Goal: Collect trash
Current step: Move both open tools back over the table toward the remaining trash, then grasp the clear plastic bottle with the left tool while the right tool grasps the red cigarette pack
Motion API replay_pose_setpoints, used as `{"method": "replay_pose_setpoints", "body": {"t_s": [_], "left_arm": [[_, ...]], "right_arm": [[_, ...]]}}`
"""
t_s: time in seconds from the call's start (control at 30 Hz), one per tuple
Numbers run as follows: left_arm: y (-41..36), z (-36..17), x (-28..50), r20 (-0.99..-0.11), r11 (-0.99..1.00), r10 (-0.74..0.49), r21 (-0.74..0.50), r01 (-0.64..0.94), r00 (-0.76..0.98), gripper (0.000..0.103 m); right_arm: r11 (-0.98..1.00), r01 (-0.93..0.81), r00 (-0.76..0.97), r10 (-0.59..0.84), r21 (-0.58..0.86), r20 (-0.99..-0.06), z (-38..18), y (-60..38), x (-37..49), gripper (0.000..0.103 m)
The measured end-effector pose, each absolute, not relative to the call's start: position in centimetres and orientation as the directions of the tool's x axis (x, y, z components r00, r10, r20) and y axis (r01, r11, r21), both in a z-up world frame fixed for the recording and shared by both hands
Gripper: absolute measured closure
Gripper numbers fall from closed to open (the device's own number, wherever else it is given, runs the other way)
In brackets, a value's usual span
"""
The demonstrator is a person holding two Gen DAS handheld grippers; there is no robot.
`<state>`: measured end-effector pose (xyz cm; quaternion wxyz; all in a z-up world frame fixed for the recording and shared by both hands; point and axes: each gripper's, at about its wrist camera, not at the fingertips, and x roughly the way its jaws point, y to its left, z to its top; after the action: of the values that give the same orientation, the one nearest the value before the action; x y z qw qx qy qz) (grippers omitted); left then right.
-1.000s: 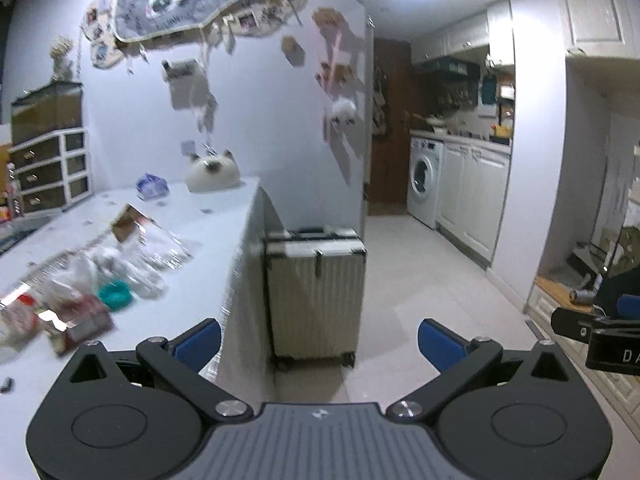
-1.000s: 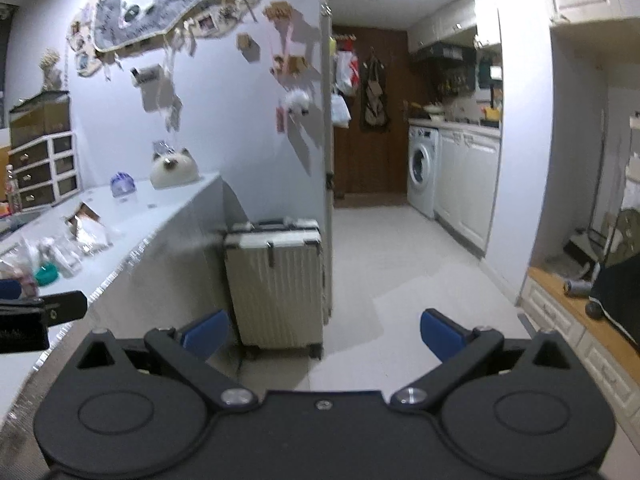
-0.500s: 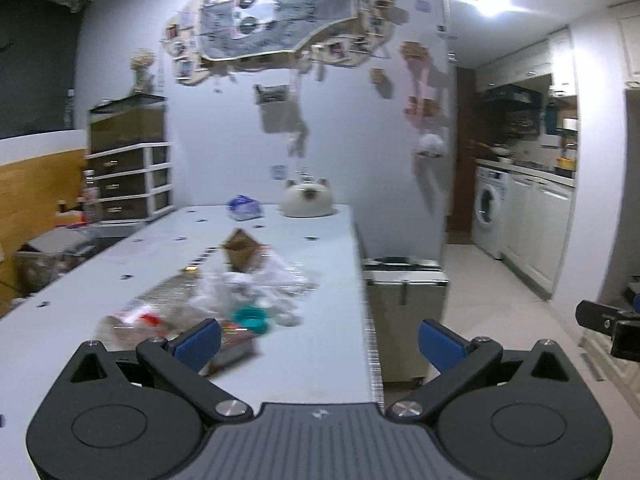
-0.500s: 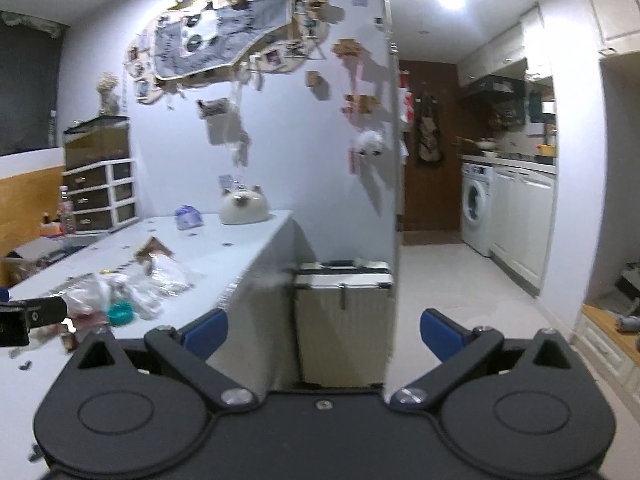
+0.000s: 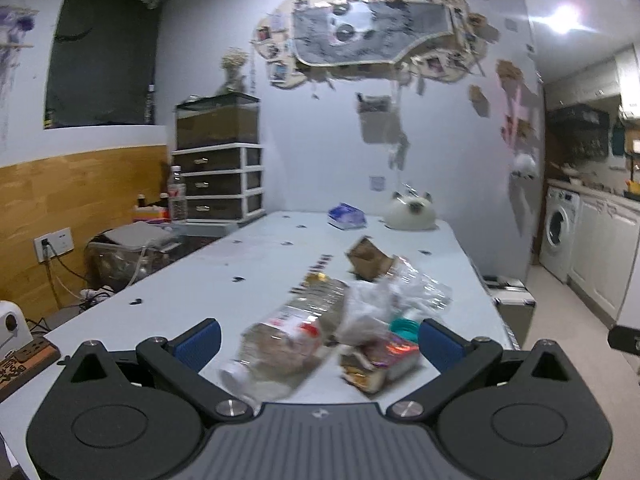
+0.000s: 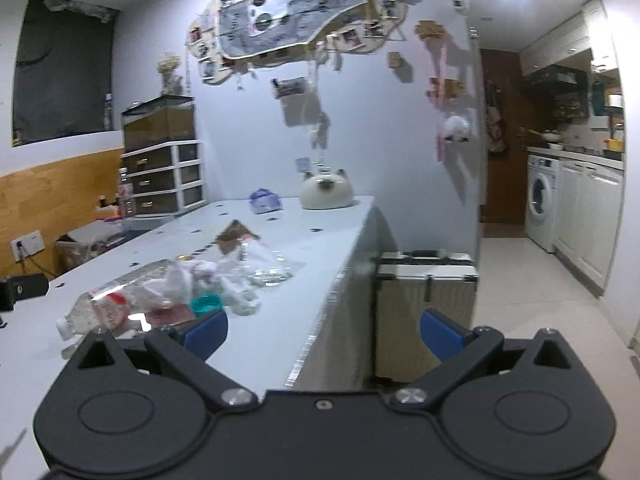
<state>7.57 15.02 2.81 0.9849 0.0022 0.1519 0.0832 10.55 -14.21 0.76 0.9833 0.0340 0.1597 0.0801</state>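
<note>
Trash pile (image 5: 352, 320) sits on the long white table (image 5: 224, 280), toward its right edge and near end. Left wrist view: crushed clear plastic bottle (image 5: 288, 340) with red-and-white label lying on its side, crumpled clear plastic bags (image 5: 404, 292), teal cap (image 5: 404, 326), a red-orange wrapper (image 5: 380, 360), torn brown cardboard piece (image 5: 366, 262) at the far side of the pile. All blurred.

Left gripper (image 5: 318, 340): blue-padded fingers spread wide, nothing between them touching the pads; the bottle and wrapper lie on the table within the gap as seen.

Right gripper (image 6: 324, 330): fingers equally wide apart, empty. The pile lies ahead and left of its left finger.

Right wrist view only: table's right edge and side panel, a pale ribbed suitcase (image 6: 426, 308) standing on the floor just beside it, the open kitchen floor.

Left wrist view only: a power strip (image 5: 24, 354) at the table's near left corner, wall socket on the wood panelling.

Both views: cat-shaped white object (image 6: 326, 192) and purple packet (image 6: 264, 200) at the table's far end, washing machine (image 6: 540, 196) far right.
</note>
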Motion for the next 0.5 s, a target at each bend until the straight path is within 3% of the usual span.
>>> {"method": "replay_pose_setpoints", "body": {"t_s": [0.27,0.5], "left_arm": [[19.8,0.9,9.6,-0.34,0.991,0.133,0.063,-0.118,0.931,0.002],[22.8,-1.9,13.2,-0.426,0.996,0.071,0.086,-0.037,0.902,0.025]], "right_arm": [[0.953,-0.282,0.903,0.303,0.111,-0.304,-0.4,-9.7,13.0,0.0],[0.916,-0.396,0.839,0.389,0.064,-0.381,-1.1,-4.8,17.0,0.0]]}}
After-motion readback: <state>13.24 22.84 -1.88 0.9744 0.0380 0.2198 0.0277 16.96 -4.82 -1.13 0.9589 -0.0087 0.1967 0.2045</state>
